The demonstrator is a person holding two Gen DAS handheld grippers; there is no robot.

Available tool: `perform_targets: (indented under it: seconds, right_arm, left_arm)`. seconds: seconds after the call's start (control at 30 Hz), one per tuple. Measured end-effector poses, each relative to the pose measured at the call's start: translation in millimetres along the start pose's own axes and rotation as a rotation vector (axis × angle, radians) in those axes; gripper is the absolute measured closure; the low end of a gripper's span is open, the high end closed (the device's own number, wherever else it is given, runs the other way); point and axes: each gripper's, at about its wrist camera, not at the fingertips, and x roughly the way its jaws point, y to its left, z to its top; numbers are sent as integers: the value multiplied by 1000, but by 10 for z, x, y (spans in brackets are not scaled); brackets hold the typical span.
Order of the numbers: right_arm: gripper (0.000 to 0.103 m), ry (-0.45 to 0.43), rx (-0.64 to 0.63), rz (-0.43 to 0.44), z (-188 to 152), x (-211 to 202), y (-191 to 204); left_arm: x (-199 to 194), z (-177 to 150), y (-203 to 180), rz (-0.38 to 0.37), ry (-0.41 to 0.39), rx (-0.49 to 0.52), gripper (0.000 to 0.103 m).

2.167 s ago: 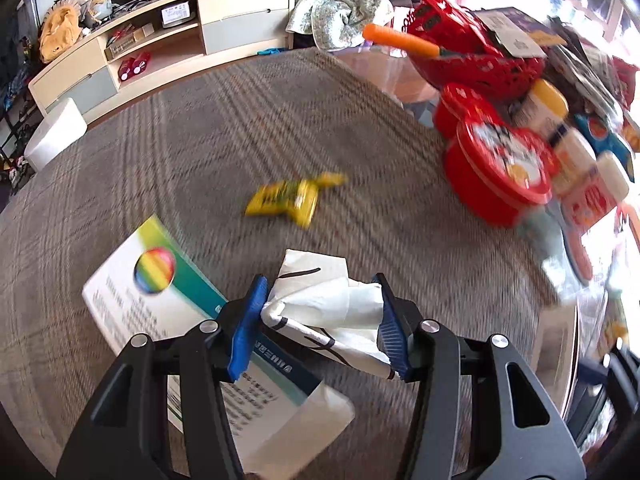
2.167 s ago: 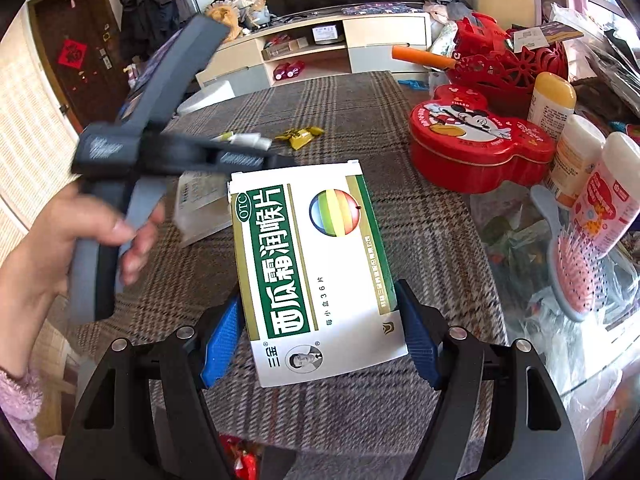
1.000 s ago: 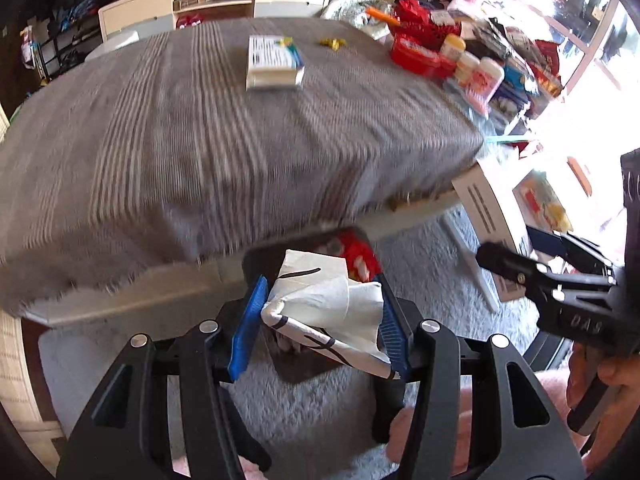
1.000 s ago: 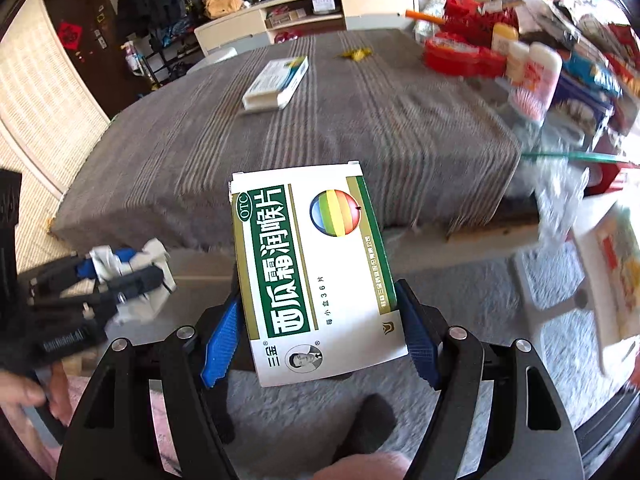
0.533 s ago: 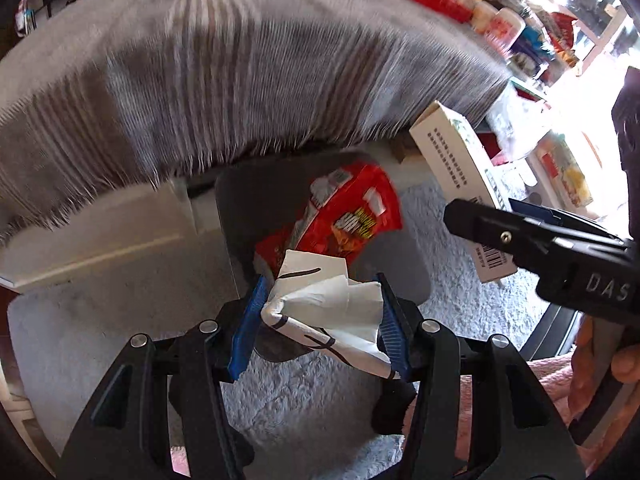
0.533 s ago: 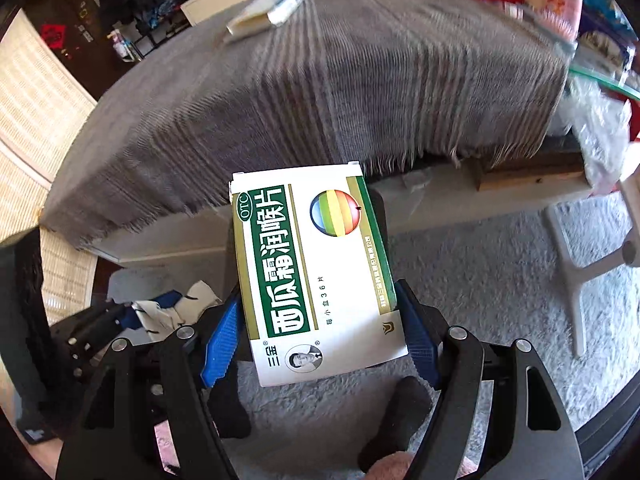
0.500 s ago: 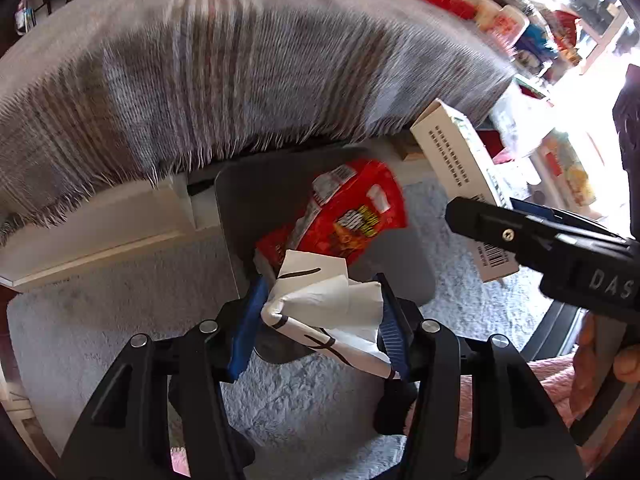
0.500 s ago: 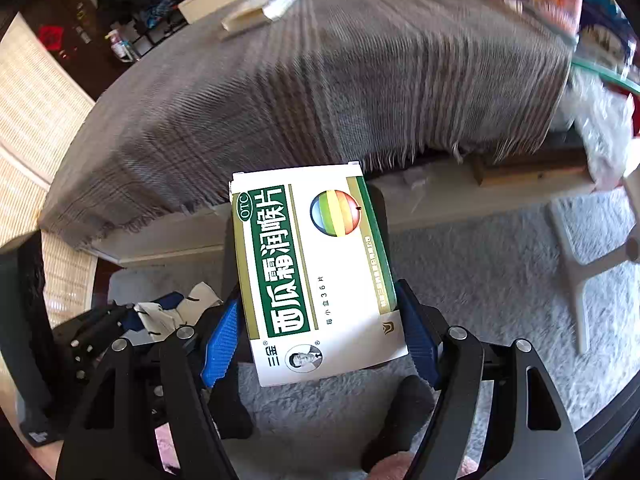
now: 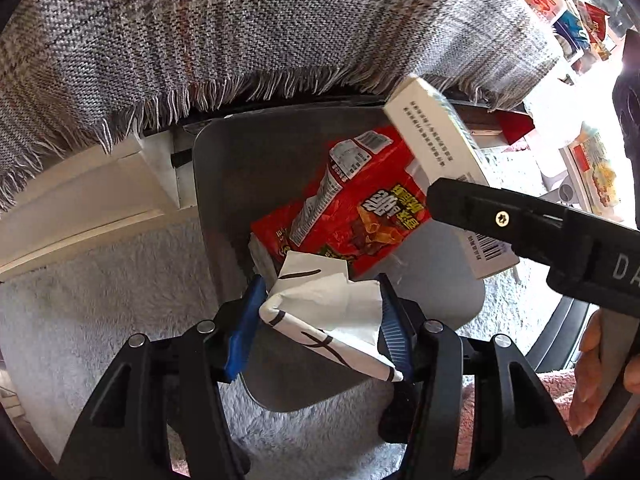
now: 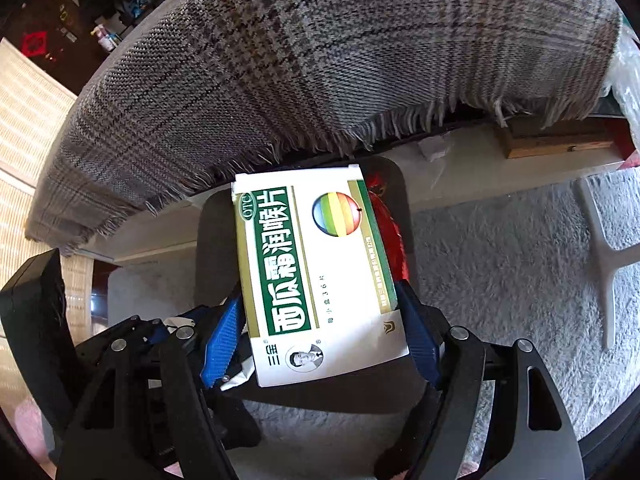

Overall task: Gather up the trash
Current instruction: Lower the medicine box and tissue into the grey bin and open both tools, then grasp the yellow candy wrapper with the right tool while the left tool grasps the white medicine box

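Hovering over the grey bin [image 9: 240, 168] below the counter's fringed cloth edge [image 9: 248, 80], left tongs [image 9: 320, 316] opening around crumpled paper [image 9: 328, 312], right tongs [image 10: 320, 332] gripped the medicine box [image 10: 316, 272].

Trash held over a grey bin [image 9: 224, 184] on the pale carpet.
Crumpled white paper with black lines [image 9: 328, 312], bunched and tilted, near edge of bin. White-and-green medicine box with rainbow ball [image 10: 316, 276], flat face up, long side running near to far, over bin's right side. Red snack bag [image 9: 360, 216] lying slanted inside, printed side up, below fringed plaid cloth edge.
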Motion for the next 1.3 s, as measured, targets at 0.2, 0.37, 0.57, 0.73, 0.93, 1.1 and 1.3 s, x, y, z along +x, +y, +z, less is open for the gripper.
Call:
perform_targets:
  seconds: [0.2, 0.37, 0.57, 0.73, 0.93, 1.1, 1.3]
  right_arm:
    - [24, -12, 0, -12, 77, -9, 19]
    - [12, -41, 22, -22, 104, -103, -41]
    - [4, -84, 7, -74, 80, -313, -36]
    - [3, -127, 5, -94, 53, -633, -19]
    - [3, -213, -2, -74, 229, -1253, 84]
    - [3, -276, -13, -92, 544, -1653, 102]
    - [3, -331, -19, -111, 1020, -1827, 59]
  left_arm:
    - [-7, 51, 22, 20, -13, -2, 33]
    - [-82, 44, 96, 34, -26, -12, 21]
    - [-322, -68, 205, 45, -37, -47, 8]
    - [-701, -109, 248, 65, -78, -77, 8]
    - [-1188, 113, 194, 64, -149, -121, 8]
    - [-1577, 504, 99, 88, -222, -99, 8]
    - [-1856, 1150, 41, 121, -292, -75, 8]
